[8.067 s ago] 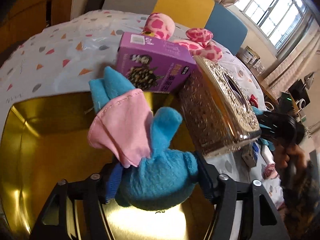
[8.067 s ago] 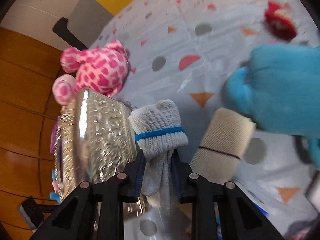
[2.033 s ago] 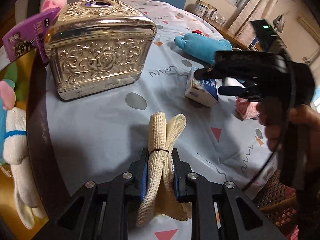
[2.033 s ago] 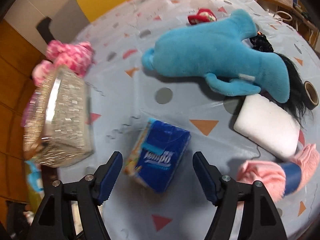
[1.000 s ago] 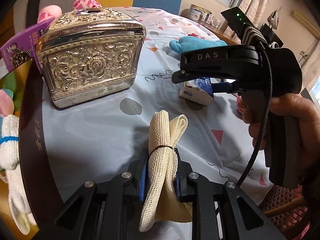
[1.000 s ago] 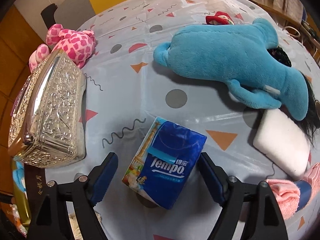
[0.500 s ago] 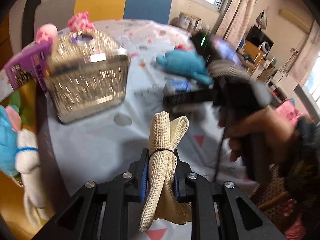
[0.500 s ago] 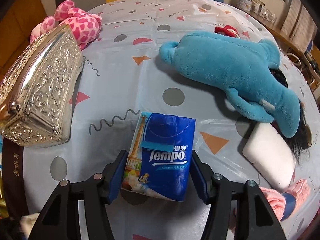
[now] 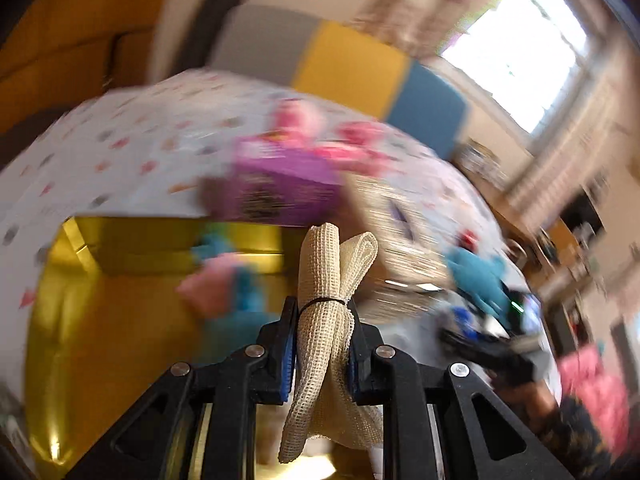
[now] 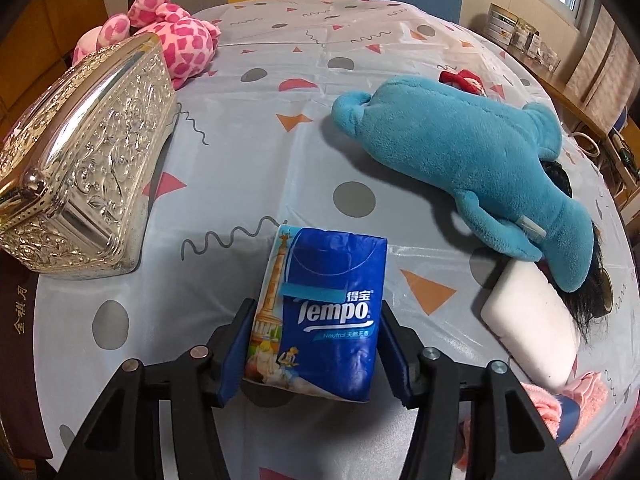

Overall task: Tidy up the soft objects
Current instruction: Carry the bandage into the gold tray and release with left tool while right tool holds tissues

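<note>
Left gripper (image 9: 322, 346) has its fingers pinching the mesh cloth (image 9: 326, 312) at its tied waist, so the bundle can't unroll while I hold it above the gold bin (image 9: 100, 320), where I'd guess it belongs. Its long axis runs straight out along the fingers, looped end pointing away, loose tail hanging toward the camera. On the right, the gripper (image 10: 316, 350) has just been closing; its fingers now sit against both long sides of the tissue pack (image 10: 320, 312), which lies flat on the bench (image 10: 280, 60), long axis pointing away from me. Looks like a grip, though I can't see real squeeze yet.
</note>
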Demonstrator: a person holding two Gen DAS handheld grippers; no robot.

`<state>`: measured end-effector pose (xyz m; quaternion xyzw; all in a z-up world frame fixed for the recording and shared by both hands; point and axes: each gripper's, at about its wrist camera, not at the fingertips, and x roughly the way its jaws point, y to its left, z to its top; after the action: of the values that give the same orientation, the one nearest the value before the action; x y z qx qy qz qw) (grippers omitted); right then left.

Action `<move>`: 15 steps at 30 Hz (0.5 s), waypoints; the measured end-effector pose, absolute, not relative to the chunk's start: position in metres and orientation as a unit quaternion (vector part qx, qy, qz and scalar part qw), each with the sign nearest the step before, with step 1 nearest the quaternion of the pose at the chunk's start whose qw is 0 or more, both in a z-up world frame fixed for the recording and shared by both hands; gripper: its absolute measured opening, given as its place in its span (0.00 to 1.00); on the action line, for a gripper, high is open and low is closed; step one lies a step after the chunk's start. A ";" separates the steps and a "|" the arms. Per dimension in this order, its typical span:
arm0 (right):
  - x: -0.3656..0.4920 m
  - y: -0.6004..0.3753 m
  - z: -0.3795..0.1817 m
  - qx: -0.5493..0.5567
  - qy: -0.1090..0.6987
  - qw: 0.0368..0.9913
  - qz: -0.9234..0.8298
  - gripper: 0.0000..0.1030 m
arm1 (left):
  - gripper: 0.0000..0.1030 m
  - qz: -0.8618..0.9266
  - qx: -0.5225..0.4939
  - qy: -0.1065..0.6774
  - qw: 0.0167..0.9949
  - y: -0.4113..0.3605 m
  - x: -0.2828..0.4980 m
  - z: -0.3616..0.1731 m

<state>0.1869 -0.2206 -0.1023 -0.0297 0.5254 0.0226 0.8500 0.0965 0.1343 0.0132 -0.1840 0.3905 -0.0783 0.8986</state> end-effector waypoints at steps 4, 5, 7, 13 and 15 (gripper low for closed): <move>0.188 -0.218 -0.103 -0.032 0.525 0.850 0.022 0.56 | 0.20 -0.018 -0.226 0.420 0.879 0.188 0.109 -0.012; 0.188 -0.217 -0.102 -0.033 0.525 0.850 0.021 0.56 | 0.20 -0.007 -0.231 0.426 0.875 0.198 0.113 -0.018; 0.188 -0.216 -0.102 -0.035 0.525 0.850 0.021 0.56 | 0.20 0.007 -0.249 0.435 0.866 0.213 0.117 -0.029; 0.187 -0.216 -0.102 -0.038 0.525 0.850 0.021 0.56 | 0.20 0.034 -0.257 0.455 0.852 0.225 0.143 -0.054; 0.187 -0.216 -0.102 -0.038 0.525 0.850 0.021 0.56 | 0.20 0.036 -0.256 0.459 0.850 0.227 0.151 -0.060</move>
<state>0.1869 -0.2156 -0.1022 -0.0383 0.5250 0.0212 0.8500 0.1507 0.2273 -0.0599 -0.2558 0.4586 0.0364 0.8502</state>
